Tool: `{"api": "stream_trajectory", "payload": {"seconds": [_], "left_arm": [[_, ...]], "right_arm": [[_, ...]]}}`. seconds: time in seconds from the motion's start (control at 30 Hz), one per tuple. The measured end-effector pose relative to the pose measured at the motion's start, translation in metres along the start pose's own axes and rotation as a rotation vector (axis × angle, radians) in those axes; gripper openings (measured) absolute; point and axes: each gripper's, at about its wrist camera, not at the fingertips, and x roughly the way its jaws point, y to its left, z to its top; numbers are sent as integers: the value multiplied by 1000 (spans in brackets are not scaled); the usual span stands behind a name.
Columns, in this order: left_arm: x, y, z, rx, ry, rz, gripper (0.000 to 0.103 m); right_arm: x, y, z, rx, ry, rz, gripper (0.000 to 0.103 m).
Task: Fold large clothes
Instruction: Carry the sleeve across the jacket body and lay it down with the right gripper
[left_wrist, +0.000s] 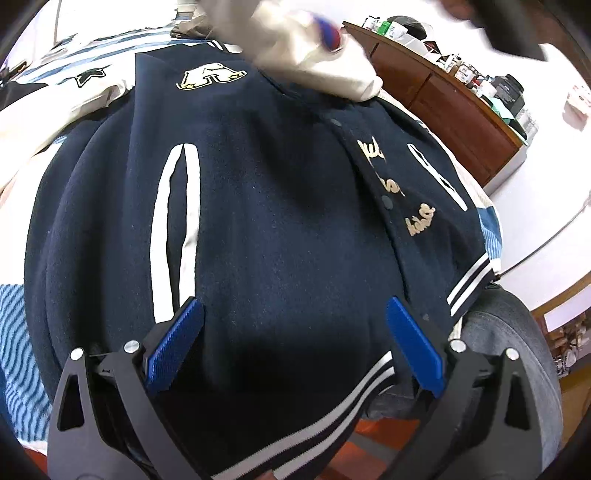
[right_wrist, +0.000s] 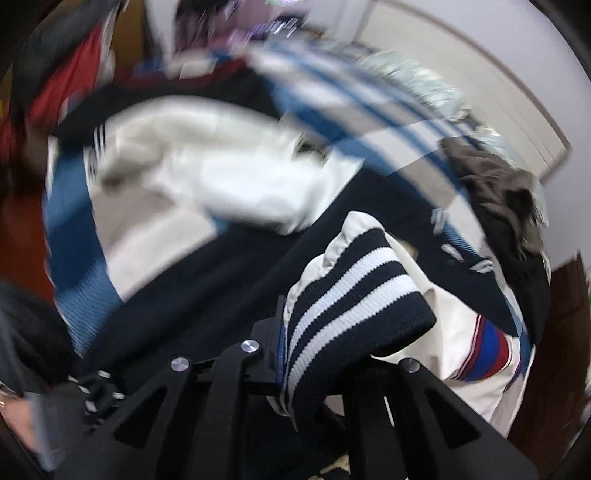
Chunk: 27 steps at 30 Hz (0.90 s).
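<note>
Navy varsity jacket (left_wrist: 266, 206): spread front-up on the blue-striped bedding (left_wrist: 18, 332), buttoned. Left gripper (left_wrist: 295, 332): jaws wide apart above the striped hem (left_wrist: 332, 406), holding nothing. Right gripper (right_wrist: 295, 365): jaws clamped on the striped cuff (right_wrist: 351, 288) of the cream sleeve (right_wrist: 454, 332). Wooden dresser (left_wrist: 443, 103) beyond.
</note>
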Motion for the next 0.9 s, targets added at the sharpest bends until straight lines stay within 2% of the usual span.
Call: {"api": "stream_trajectory", "payload": {"seconds": [0.07,0.2,0.43,0.5,0.6,0.63,0.67,0.77,0.9], "left_arm": [[3,2,-1,-5,3,2,97],[4,5,1,-13,4,-9,97],[10,6,4,-16,9,-17,97],[11,5,5,-13,10,-14,97],[12,3,6,-5,10,-20,97],[13,3,6,-4,10,-21,97],[13,3,6,-6,8,-22,97],[10,3,8,-15,-5,-34,97],[5,3,10,-13,-28,-29,97]], "right_arm": [[29,32,7,-97,64,-6,8],[55,71,17,-202,126,16,8],[87,81,18,-149,211,85,10],[90,77,18,-105,204,122,16],[89,72,18,-47,204,193,40],[88,71,19,-34,203,214,55],[83,68,19,-14,196,245,66],[55,54,22,57,102,314,80],[6,9,11,246,-61,386,91]]}}
